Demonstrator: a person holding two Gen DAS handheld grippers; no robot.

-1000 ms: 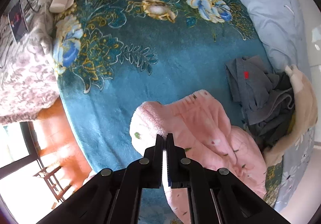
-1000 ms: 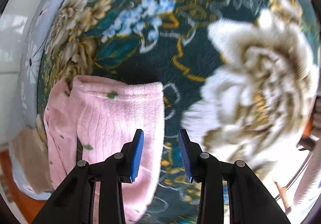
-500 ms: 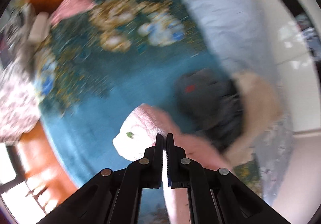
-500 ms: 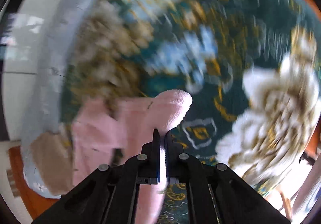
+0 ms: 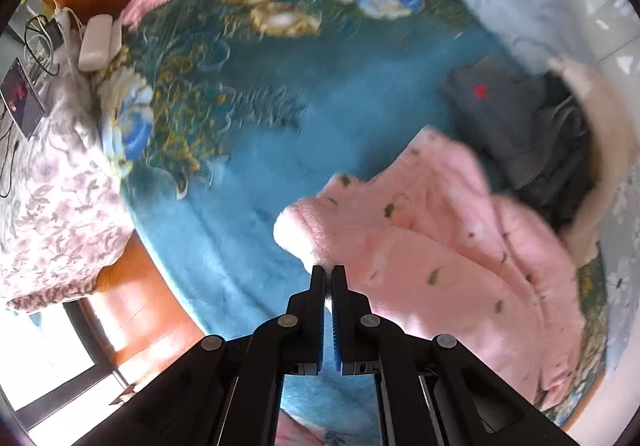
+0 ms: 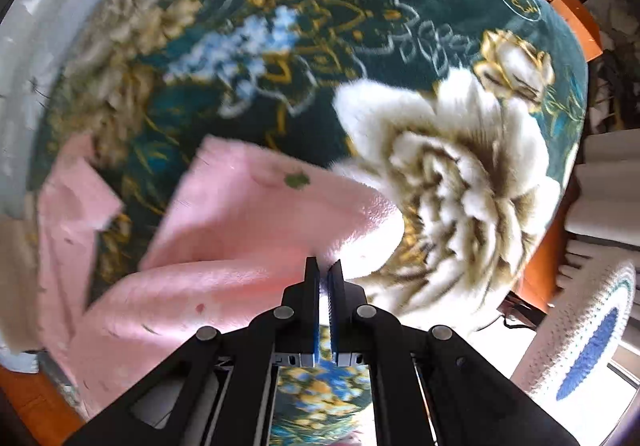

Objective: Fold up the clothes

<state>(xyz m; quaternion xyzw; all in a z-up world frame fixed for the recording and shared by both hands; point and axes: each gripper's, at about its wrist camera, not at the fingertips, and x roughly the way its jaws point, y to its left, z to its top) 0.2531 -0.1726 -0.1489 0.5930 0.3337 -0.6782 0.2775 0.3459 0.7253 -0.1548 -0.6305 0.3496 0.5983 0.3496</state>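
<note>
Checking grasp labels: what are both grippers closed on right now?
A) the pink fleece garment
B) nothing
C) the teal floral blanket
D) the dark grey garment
A: the left gripper and the right gripper each pinch an edge of the pink fleece garment, lifted off the teal floral blanket.

Both tools point down, each with its jaws clamped tight

The left tool (image 5: 328, 269) has its two black fingers (image 5: 318, 286) pressed together on a fold of pink garment (image 5: 440, 246). The right tool (image 6: 323, 264) has just closed its jaws and now pinches another edge of the same pink cloth.
</note>
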